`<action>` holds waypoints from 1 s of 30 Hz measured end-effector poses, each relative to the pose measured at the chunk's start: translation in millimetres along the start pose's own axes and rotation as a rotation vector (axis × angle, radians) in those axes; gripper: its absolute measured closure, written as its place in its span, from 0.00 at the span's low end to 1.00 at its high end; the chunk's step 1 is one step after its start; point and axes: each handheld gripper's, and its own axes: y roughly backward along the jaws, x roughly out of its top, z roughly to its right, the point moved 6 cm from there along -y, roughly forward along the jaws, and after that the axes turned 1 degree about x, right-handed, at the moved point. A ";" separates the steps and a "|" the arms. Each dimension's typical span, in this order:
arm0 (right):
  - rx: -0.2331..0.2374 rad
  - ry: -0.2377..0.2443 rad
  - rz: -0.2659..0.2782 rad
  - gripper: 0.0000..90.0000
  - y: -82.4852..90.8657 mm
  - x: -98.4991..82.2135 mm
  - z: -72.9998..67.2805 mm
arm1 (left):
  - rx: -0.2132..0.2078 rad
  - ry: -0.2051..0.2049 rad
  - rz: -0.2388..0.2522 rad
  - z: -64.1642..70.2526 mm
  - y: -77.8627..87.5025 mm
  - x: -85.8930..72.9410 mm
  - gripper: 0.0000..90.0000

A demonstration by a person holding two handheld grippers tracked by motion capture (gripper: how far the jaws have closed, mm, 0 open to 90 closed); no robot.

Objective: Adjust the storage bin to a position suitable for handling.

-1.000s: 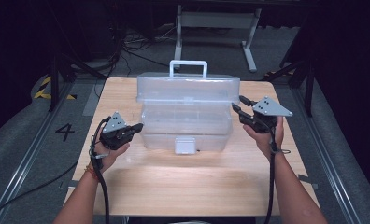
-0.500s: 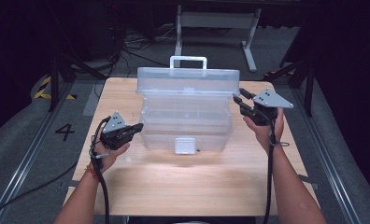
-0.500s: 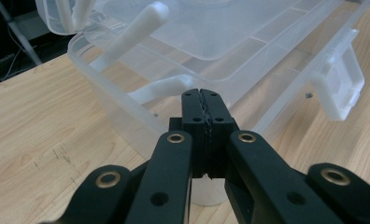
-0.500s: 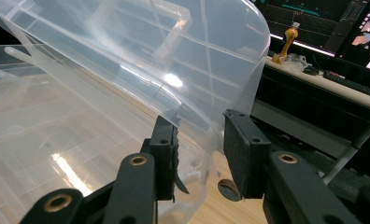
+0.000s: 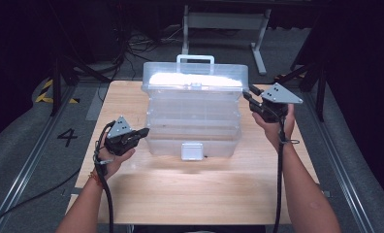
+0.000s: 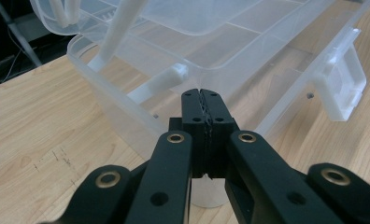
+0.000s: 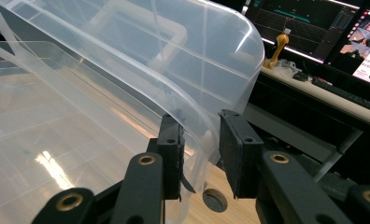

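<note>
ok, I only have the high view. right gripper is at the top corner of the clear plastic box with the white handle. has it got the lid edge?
Observer: Not yet. In the right gripper view the clear lid edge sits between the right gripper jaws, which have just been closing; a gap shows at one pad.
Operator: And the left gripper?
Observer: The left gripper is shut on nothing, its tips just at the rim of the box's lower tub; I cannot tell whether they touch it.
</note>
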 end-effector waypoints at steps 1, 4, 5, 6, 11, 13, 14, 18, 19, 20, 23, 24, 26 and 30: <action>0.000 -0.001 0.002 0.80 -0.7 0.6 0.9 | -0.003 0.000 0.000 0.0 -0.1 0.0 0.99; 0.006 -0.004 0.002 0.81 -3.8 3.0 4.6 | -0.008 0.000 -0.001 0.5 -0.1 -0.1 0.98; 0.007 -0.003 -0.002 0.81 -4.5 4.0 5.6 | -0.009 0.000 -0.001 1.1 -0.4 0.0 0.97; 0.007 -0.003 -0.005 0.81 -5.4 5.0 6.7 | -0.013 -0.005 -0.005 1.7 -0.8 0.1 0.97; -0.006 -0.001 -0.008 0.83 -9.3 8.2 9.9 | -0.015 -0.005 -0.004 1.4 -1.5 0.0 0.97; -0.008 0.007 -0.010 0.84 -11.0 9.0 11.0 | -0.017 -0.007 -0.004 1.3 -1.8 -0.1 0.97; -0.011 0.012 -0.011 0.84 -11.6 9.6 11.6 | -0.017 -0.007 -0.004 1.3 -1.8 -0.1 0.97; -0.014 0.017 -0.014 0.85 -14.8 11.4 15.3 | -0.024 -0.003 0.002 0.7 -2.9 -0.2 0.97; -0.019 0.013 -0.010 0.86 -16.6 12.1 16.7 | -0.030 0.006 0.004 1.3 -3.4 -0.3 0.97; -0.018 0.007 -0.010 0.86 -17.1 12.1 16.5 | -0.030 0.001 0.003 1.0 -3.5 -0.4 0.97; -0.022 -0.011 0.001 0.87 -18.9 11.3 17.4 | -0.035 -0.001 0.005 0.6 -3.8 -0.5 0.97; -0.021 -0.019 0.006 0.87 -19.6 10.5 18.2 | -0.036 0.001 0.006 0.6 -3.8 -0.5 0.97; -0.016 -0.042 0.013 0.87 -20.7 8.8 19.4 | -0.037 -0.003 0.008 0.1 -4.0 -0.4 0.97; -0.013 -0.080 0.007 0.87 -28.0 -0.4 21.8 | -0.036 -0.005 0.006 0.4 -4.0 -0.4 0.97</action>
